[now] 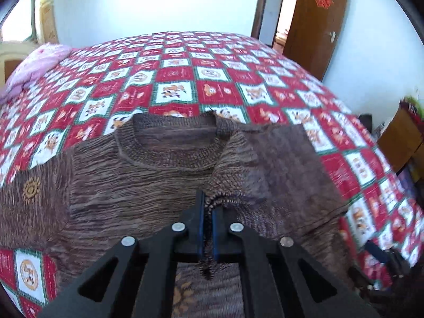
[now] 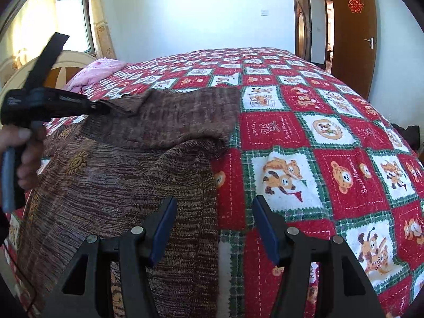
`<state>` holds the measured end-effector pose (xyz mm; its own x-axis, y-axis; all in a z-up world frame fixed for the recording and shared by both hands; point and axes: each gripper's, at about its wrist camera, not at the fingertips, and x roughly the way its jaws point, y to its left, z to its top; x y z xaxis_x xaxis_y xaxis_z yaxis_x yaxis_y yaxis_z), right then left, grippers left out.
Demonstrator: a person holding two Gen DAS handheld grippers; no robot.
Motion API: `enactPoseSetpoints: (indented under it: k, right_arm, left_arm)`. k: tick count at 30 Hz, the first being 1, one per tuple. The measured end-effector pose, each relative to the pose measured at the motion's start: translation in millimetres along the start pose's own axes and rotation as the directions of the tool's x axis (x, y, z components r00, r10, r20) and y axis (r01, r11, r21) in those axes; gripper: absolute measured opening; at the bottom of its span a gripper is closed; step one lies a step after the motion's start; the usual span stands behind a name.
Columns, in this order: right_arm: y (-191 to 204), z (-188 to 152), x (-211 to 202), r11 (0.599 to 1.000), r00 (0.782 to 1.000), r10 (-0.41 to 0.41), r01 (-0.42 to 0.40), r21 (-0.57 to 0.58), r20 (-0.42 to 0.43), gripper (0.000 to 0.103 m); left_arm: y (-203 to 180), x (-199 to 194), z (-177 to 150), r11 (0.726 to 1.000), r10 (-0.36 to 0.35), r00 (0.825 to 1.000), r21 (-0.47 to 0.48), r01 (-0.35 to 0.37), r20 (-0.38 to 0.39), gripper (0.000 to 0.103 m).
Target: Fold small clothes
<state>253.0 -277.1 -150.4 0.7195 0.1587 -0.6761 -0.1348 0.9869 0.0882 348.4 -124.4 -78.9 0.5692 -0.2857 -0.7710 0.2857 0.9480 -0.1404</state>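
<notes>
Left wrist view: the left gripper (image 1: 209, 206) pinches a sweater (image 1: 164, 169) cuff on the bed (image 1: 265, 84); the right gripper (image 2: 214, 212) hangs half-open, empty, over the sweater's right edge.

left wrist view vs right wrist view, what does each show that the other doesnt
Only the left wrist view shows the brown knit sweater's round neckline and the left gripper shut on a ribbed edge of it. Only the right wrist view shows the right gripper open over the sweater's side edge, a hand, and a window. Both show the red checked cartoon quilt, pink pillow and brown door.
</notes>
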Motion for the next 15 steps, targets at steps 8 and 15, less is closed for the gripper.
enactPoseSetpoints:
  k: [8,15]
  right_arm:
    - [2.7,-0.8,1.0,1.000,1.000,-0.013,0.013,-0.017,-0.001,0.060]
    - [5.2,-2.3,3.8,0.999,1.000,-0.022,0.022,-0.027,-0.017,0.060]
  left_arm:
    - [45.6,22.5,-11.7,0.987,-0.015,0.997,-0.158,0.003,-0.075,0.005]
    - [68.7,40.0,-27.2,0.965,-0.059,0.995,-0.259,0.036,-0.080,0.019]
